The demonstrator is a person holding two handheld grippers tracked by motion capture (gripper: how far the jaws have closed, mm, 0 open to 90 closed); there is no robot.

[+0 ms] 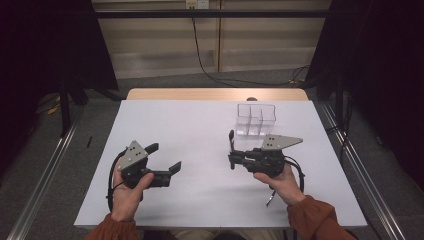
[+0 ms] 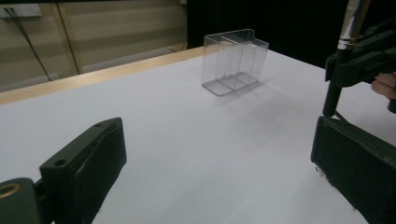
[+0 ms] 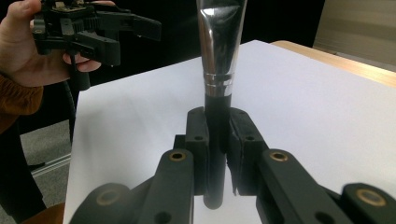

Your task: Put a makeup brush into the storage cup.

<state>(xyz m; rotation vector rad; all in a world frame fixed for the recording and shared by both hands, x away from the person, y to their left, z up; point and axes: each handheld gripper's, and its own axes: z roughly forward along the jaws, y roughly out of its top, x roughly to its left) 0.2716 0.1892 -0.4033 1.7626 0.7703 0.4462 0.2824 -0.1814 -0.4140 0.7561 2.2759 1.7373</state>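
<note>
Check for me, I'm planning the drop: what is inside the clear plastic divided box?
The clear plastic divided box shows just its inner partitions; through its walls the compartments look empty.

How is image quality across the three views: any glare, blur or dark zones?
High view: even light on the white table, both sides dark. Left gripper view: near jaws soft, clear organizer fairly sharp with a faint shadow. Right gripper view: glare streaks on the brush ferrule, the hand behind slightly blurred.

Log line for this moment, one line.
left claw: open, empty | right claw: shut on brush | organizer: clear, empty, beyond the brush
</note>
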